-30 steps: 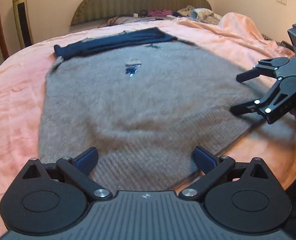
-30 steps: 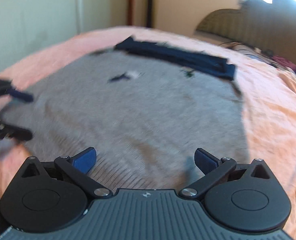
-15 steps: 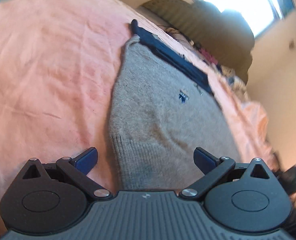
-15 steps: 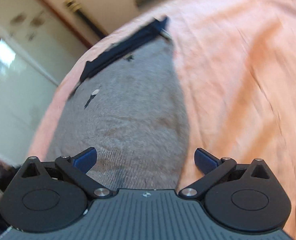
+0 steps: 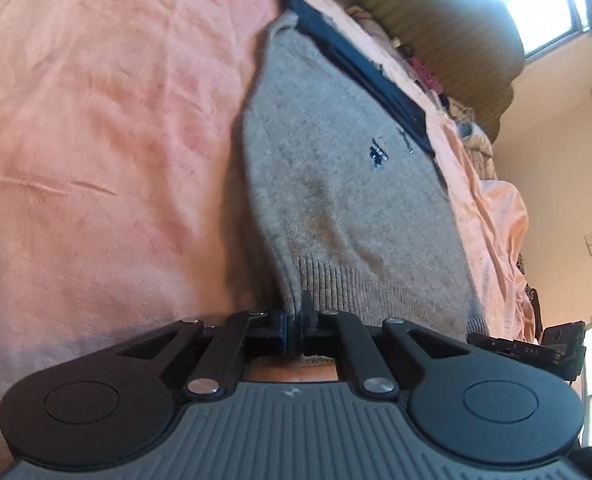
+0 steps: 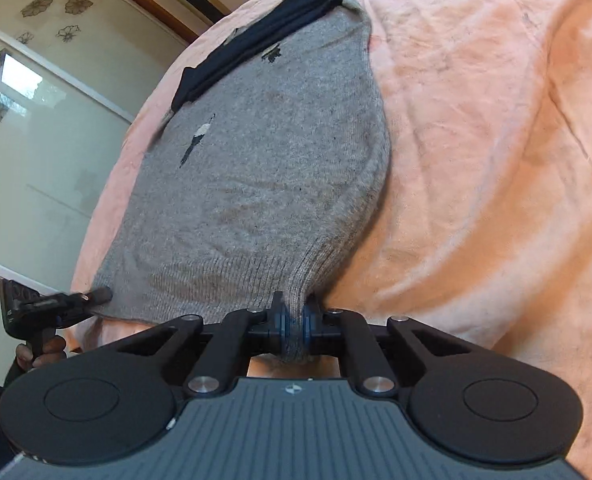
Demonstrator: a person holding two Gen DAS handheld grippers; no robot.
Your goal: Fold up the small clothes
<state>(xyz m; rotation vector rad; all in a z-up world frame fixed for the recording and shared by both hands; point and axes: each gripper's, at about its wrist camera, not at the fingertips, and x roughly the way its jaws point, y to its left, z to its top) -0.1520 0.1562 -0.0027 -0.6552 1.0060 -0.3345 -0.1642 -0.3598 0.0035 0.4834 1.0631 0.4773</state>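
Grey knitted wool, the sweater [image 5: 336, 184] lies flat on the pink bedspread [image 5: 96, 140] with its ribbed hem nearest both cameras and a dark navy garment [image 5: 360, 60] folded along its far, upper edge. A second ago both pairs of jaws stood wide apart above the hem. Now the left gripper [image 5: 295, 326] is pinched tight on one bottom corner of the hem, and the right gripper [image 6: 293, 326] is clamped on the other corner, the rib bunched between its blue pads [image 6: 308, 322]. Each wrist has also rolled, so the bed tilts in both views. With both corners secured, the hem looks ready to be lifted and carried up toward the collar for the first fold.
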